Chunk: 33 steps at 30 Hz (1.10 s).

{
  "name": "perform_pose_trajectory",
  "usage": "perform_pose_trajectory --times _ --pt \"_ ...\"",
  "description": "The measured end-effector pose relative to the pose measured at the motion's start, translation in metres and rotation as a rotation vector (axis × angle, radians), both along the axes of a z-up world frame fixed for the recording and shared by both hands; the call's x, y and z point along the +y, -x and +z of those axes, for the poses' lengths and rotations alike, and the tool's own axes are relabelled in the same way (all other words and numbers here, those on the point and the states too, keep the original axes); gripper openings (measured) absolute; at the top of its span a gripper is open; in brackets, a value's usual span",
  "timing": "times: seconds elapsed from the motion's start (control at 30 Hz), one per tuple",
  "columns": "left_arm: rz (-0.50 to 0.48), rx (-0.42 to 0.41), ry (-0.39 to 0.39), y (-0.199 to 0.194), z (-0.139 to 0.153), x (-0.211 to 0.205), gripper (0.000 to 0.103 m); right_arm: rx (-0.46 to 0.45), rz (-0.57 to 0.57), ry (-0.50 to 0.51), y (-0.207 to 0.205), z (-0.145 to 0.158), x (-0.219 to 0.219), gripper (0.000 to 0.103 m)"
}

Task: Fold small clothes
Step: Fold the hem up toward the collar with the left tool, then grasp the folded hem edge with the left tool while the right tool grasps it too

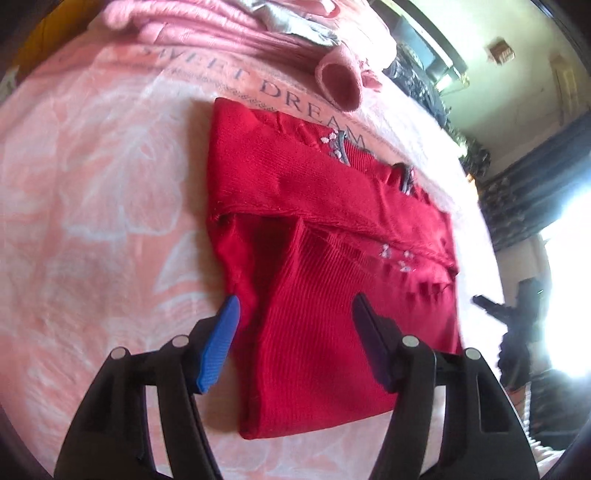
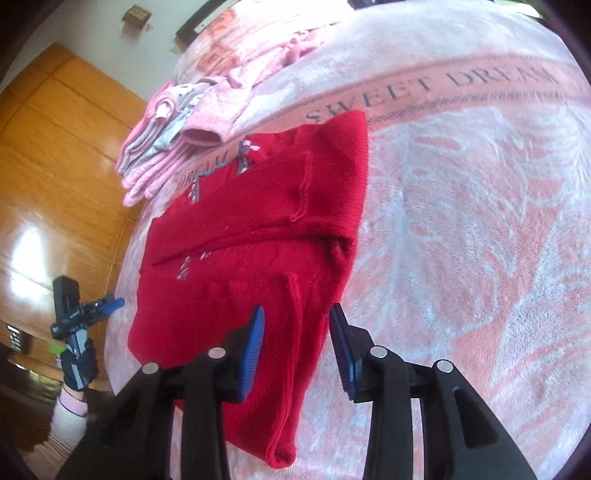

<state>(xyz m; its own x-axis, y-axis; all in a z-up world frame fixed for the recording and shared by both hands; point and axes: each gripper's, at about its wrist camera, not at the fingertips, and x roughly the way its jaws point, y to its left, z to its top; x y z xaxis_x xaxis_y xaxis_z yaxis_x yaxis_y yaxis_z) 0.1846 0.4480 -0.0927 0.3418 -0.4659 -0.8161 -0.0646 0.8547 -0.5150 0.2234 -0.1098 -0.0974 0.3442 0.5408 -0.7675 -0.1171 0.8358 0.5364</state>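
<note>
Lying flat on the pink blanket (image 1: pixel 92 177), the red knitted garment (image 1: pixel 314 229) is partly folded: 1 band of knit is turned across its middle, and small pale embroidered motifs show along the fold and near the far edge. The printed words "SWEET DREAM" (image 1: pixel 280 92) run along the blanket just beyond the garment's far edge.

The left gripper (image 1: pixel 293 310) hovers over the garment's near end with jaws spread wide and released, the blue pad at the garment's side edge, nothing between the fingers. The right gripper (image 2: pixel 295 317) sits at the garment's opposite near corner, jaws parted; a ridge of red knit lies between the pads, but contact cannot be confirmed.

A stack of folded pink and grey clothes (image 1: pixel 236 26) rests beyond the garment, touching its far edge in the right wrist view.

Only the right wrist view shows a wooden wardrobe (image 2: pixel 55 147) past the garment's side and a gloved hand (image 2: pixel 77 365) holding the other gripper. Only the left wrist view shows a bright window (image 1: pixel 569 280).
</note>
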Motion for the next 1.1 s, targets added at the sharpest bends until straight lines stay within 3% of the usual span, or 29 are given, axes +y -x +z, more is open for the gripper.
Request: perform_pose_trajectory --times 0.17,0.3,0.4,0.5,0.6,0.73,0.93,1.1 --pt "-0.111 -0.045 -0.179 -0.019 -0.001 -0.034 0.062 -0.068 0.057 0.027 0.013 0.01 0.029 0.038" --pt "-0.219 -0.052 -0.258 -0.04 -0.012 -0.059 0.062 -0.088 0.095 0.051 0.017 0.012 0.043 0.038" --pt "-0.239 -0.034 -0.302 -0.051 -0.023 -0.063 0.062 -0.092 0.113 0.079 0.02 0.011 0.046 0.038" --pt "-0.253 -0.011 -0.294 -0.058 -0.034 -0.062 0.056 -0.087 0.113 0.083 0.021 0.008 0.045 0.038" --pt "-0.256 -0.002 -0.279 -0.06 -0.041 -0.062 0.04 -0.088 0.115 0.089 0.019 0.005 0.043 0.038" --pt "-0.25 -0.007 -0.239 -0.058 -0.04 -0.06 0.006 -0.094 0.123 0.126 0.014 0.0 0.044 0.038" --pt "-0.245 -0.038 -0.203 -0.046 -0.031 -0.063 0.003 -0.137 0.195 0.232 0.003 -0.003 0.058 0.044" --pt "-0.236 -0.024 -0.212 -0.047 -0.038 -0.062 0.004 -0.098 0.24 0.286 -0.019 -0.019 0.071 0.044"
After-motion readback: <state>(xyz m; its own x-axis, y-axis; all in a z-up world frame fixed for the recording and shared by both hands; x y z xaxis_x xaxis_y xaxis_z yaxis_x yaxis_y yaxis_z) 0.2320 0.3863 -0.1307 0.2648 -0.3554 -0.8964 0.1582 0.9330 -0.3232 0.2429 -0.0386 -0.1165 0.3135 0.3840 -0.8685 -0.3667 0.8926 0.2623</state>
